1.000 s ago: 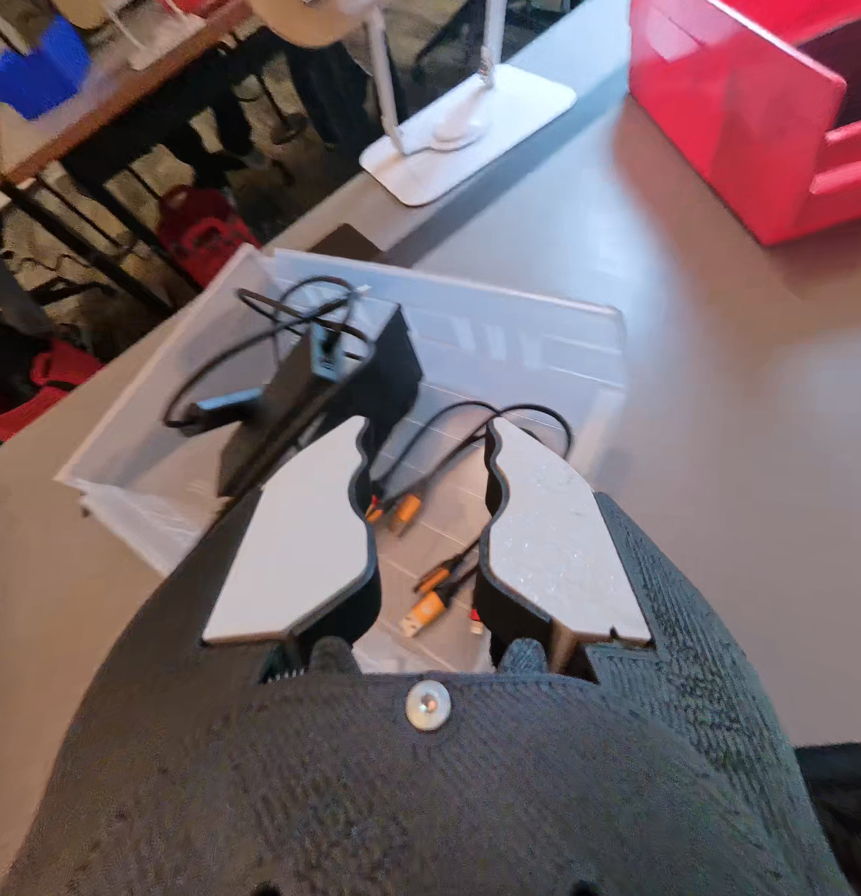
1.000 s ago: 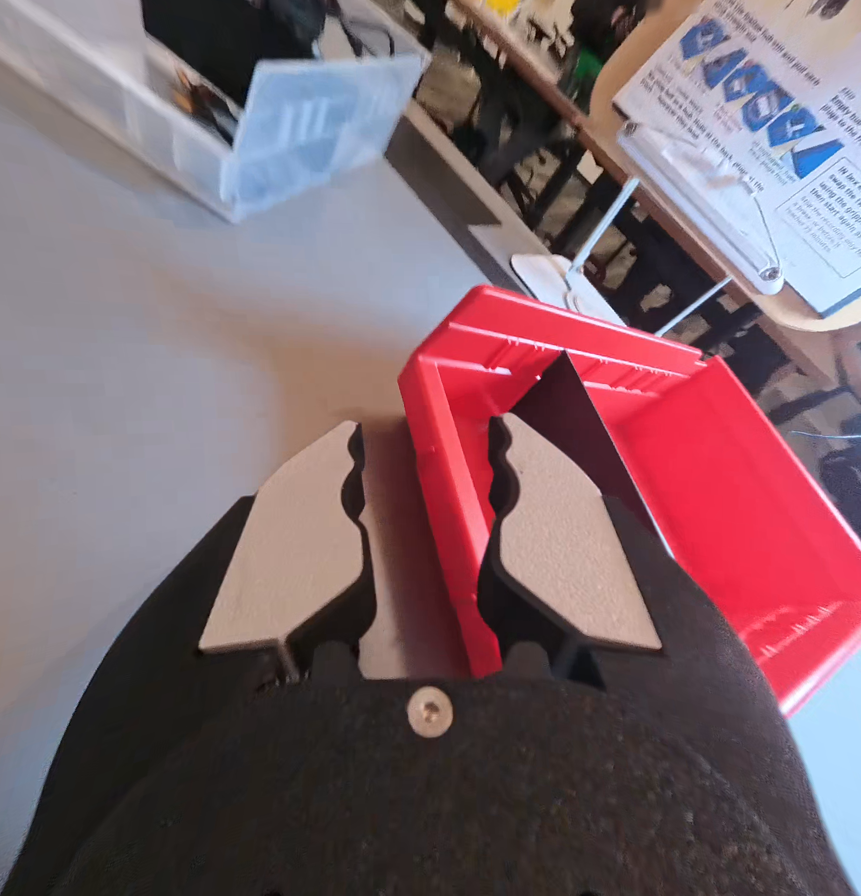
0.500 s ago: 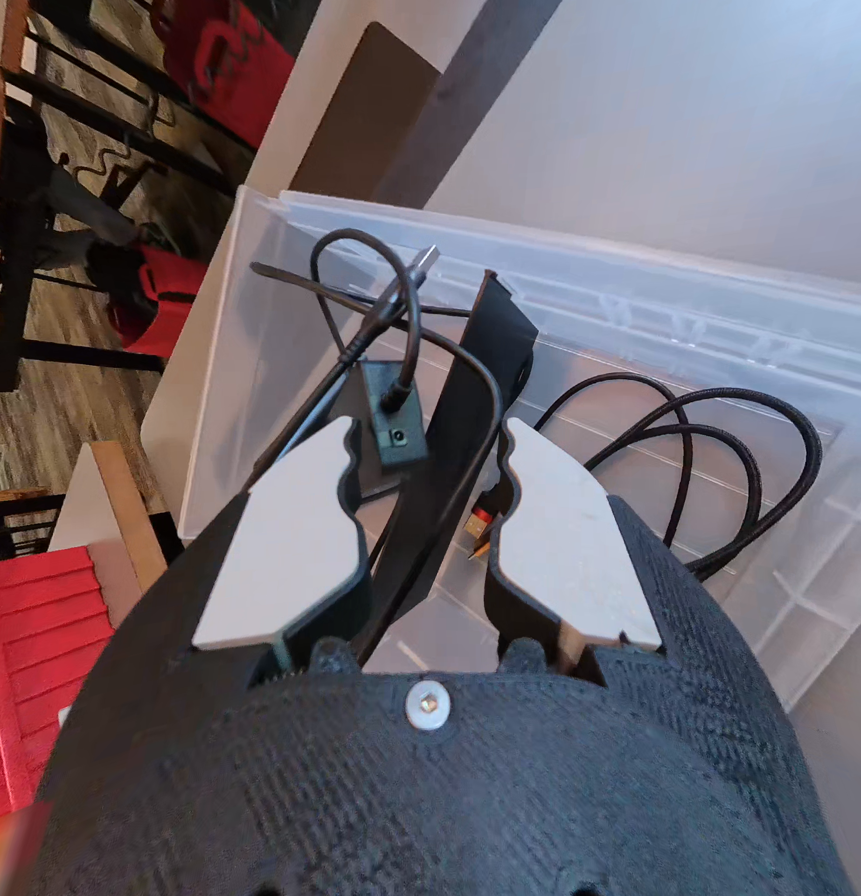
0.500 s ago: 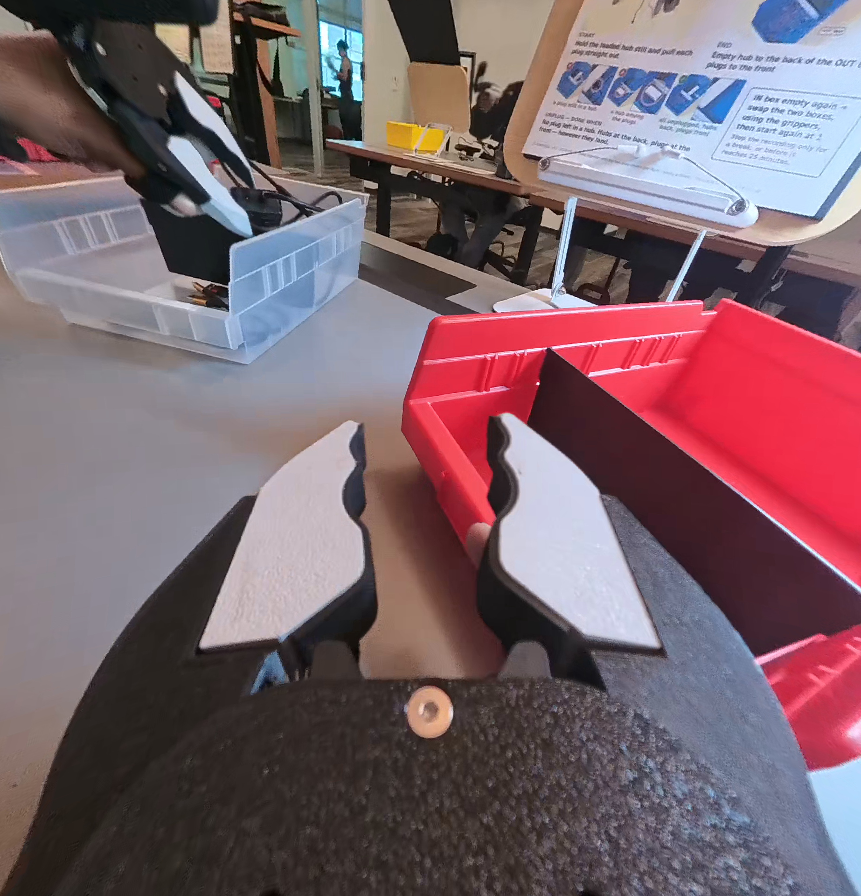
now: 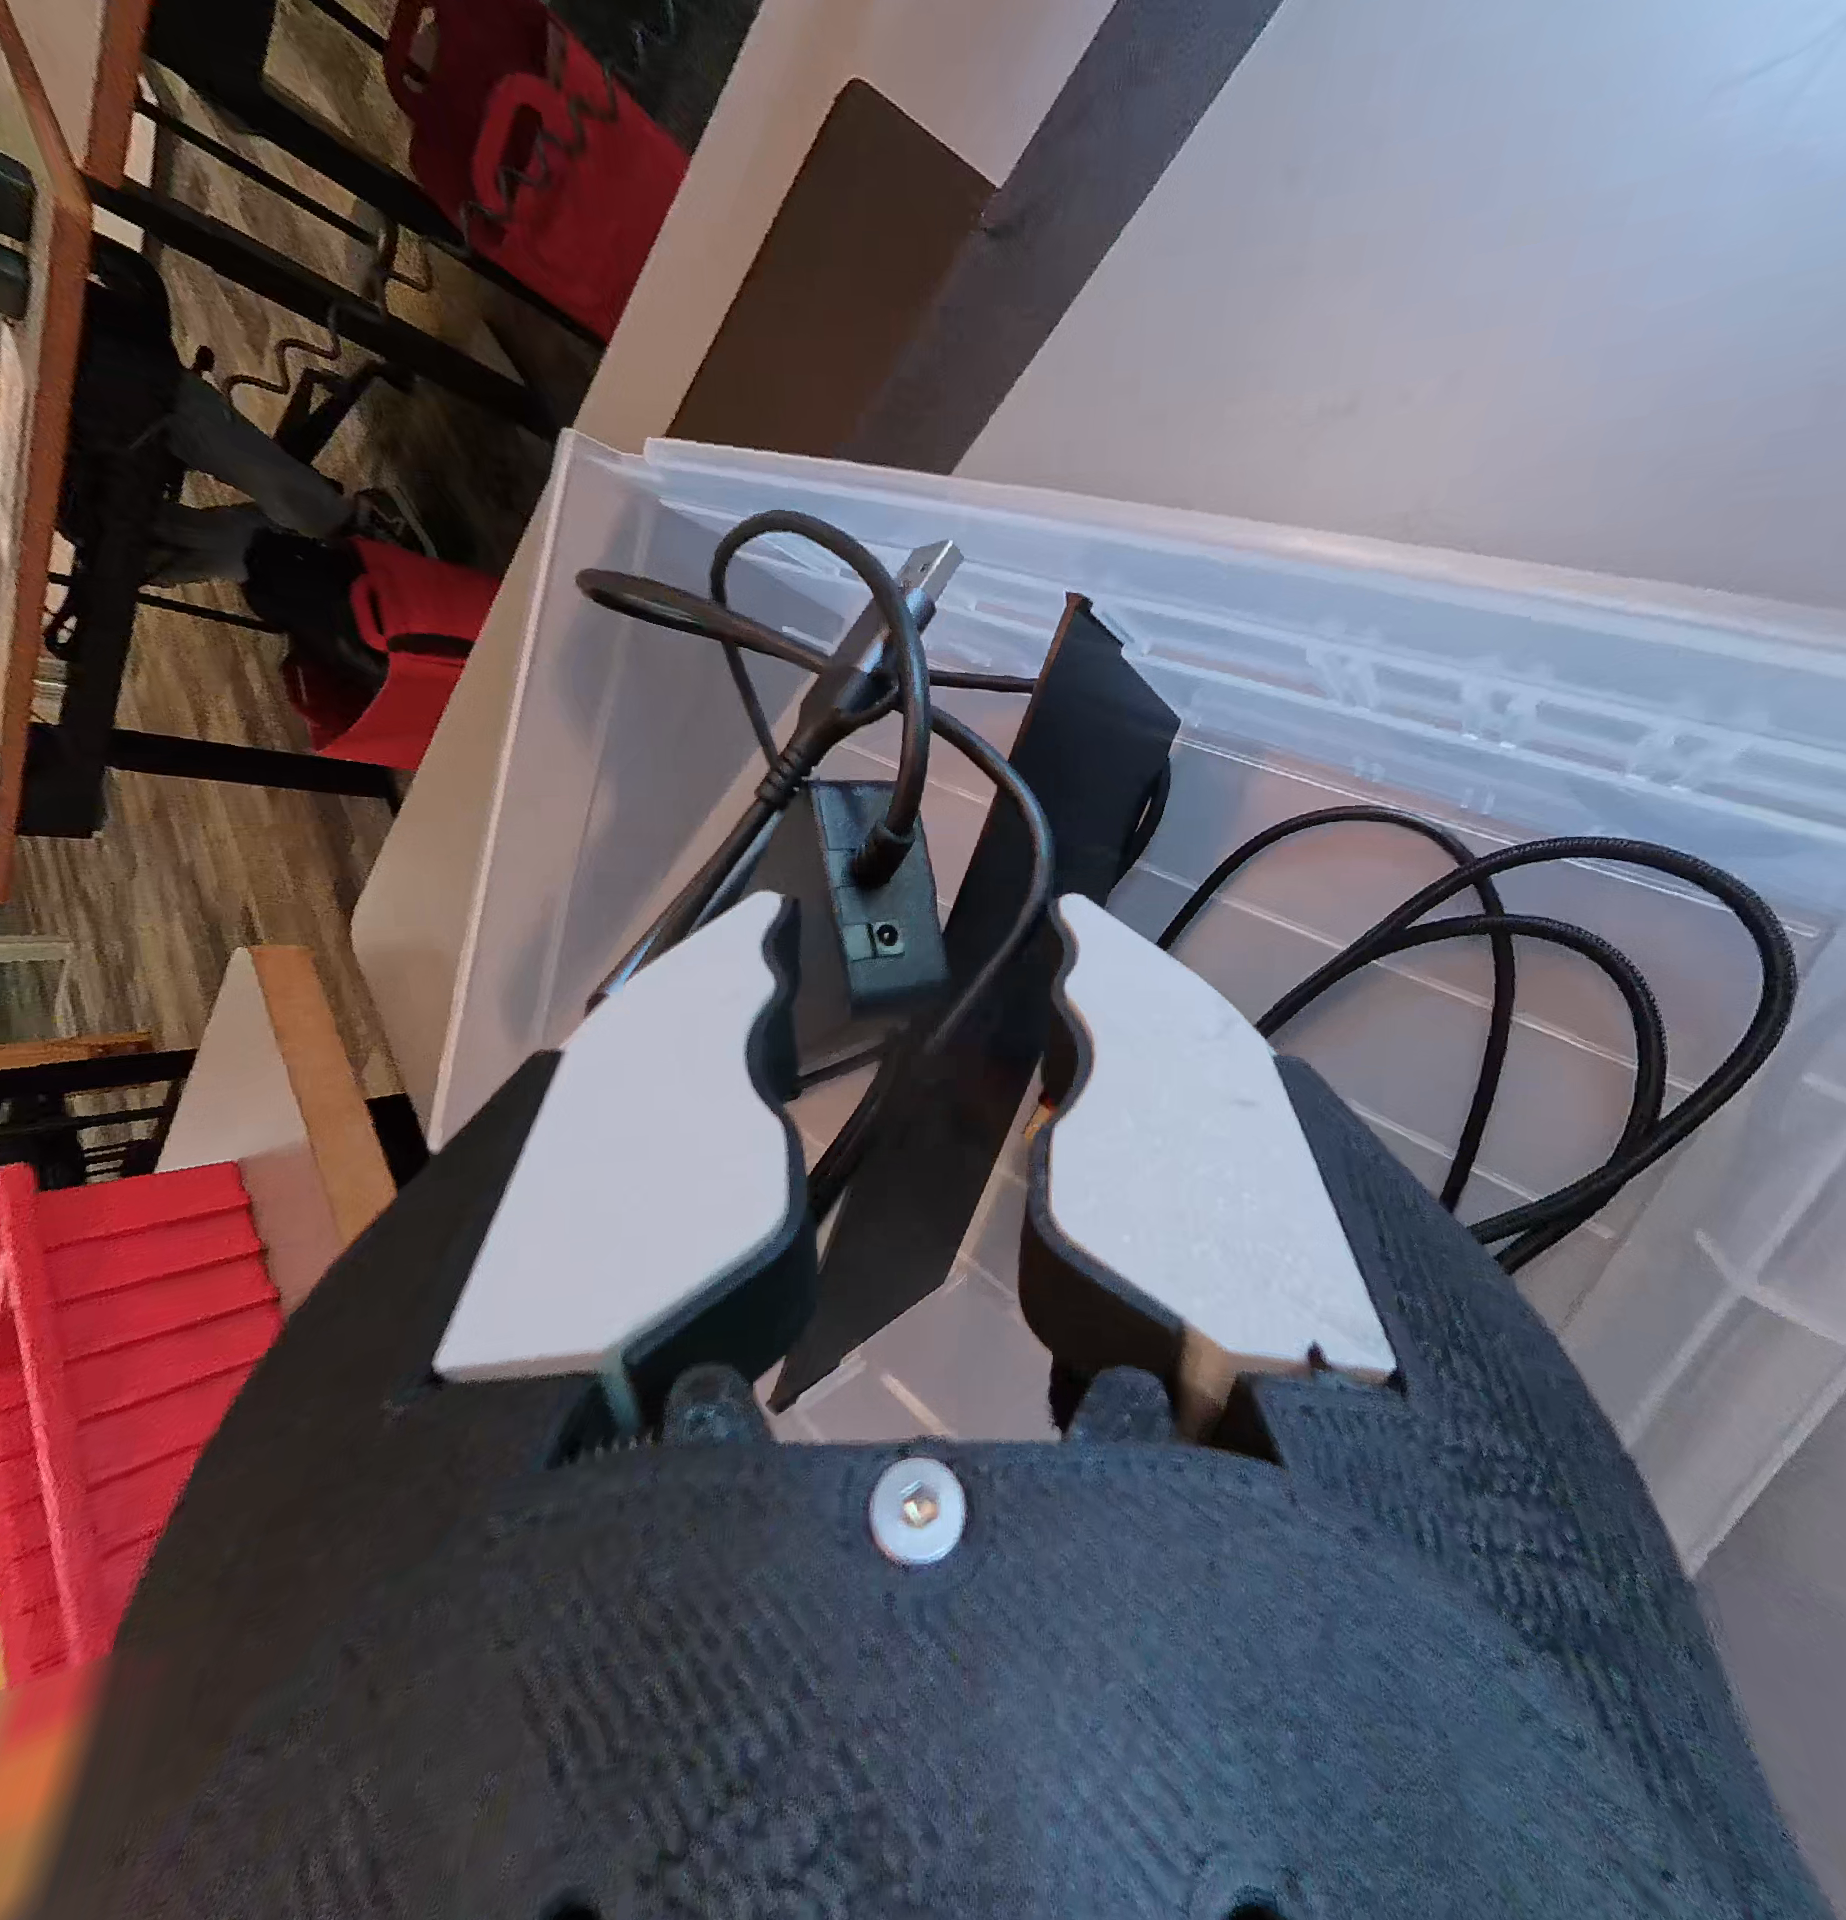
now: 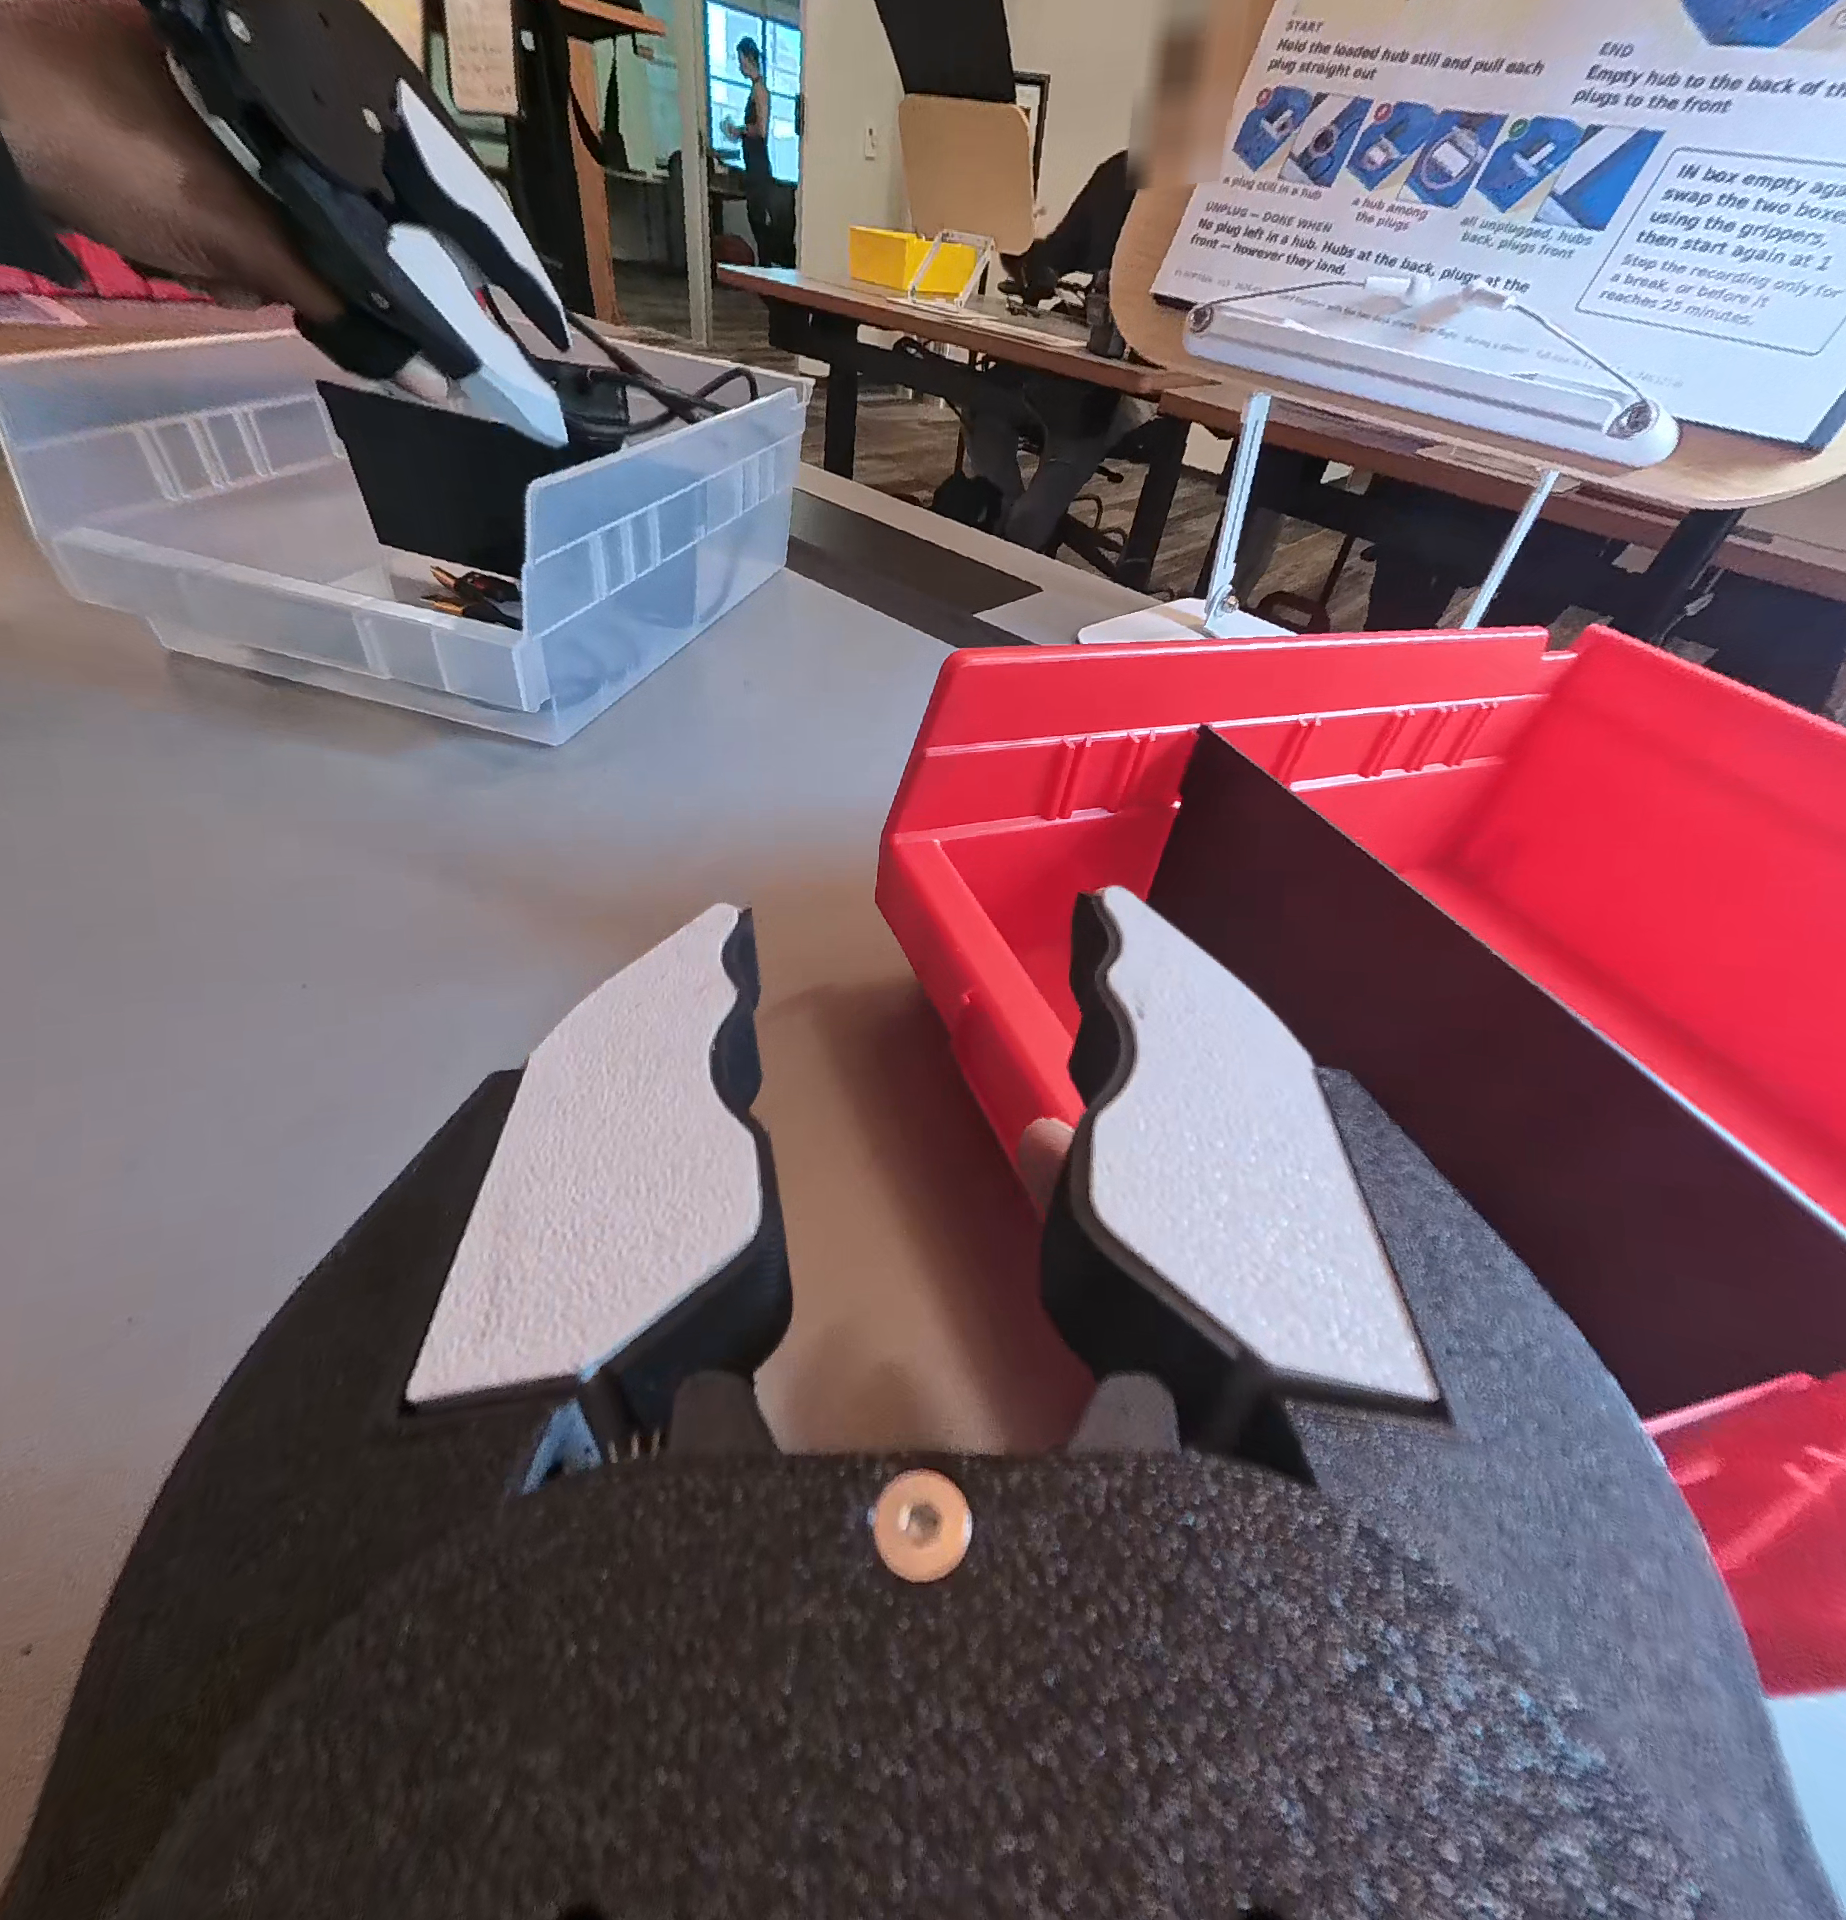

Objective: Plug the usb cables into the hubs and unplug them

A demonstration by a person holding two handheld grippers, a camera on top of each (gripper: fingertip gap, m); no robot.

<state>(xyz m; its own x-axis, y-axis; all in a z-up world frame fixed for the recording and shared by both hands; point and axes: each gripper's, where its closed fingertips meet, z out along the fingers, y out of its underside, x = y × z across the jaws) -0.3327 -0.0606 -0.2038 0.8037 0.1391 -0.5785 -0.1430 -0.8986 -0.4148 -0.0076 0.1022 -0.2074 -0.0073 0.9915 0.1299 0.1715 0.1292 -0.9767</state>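
L gripper (image 5: 914, 935), fingers wide apart & empty, is nosing into the clear bin (image 5: 1521, 623) toward the black USB hub (image 5: 883, 914)—should be closing squarely on its body, clear of the cable loops; R gripper (image 6: 914, 935) is hovering spread & empty by the red bin (image 6: 1262, 686).

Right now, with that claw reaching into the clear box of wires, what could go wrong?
The open left gripper straddles the black divider, so closing might pinch that instead of the hub. The thin black cable loops over the hub and may snag when it is lifted. The light clear bin might slide.
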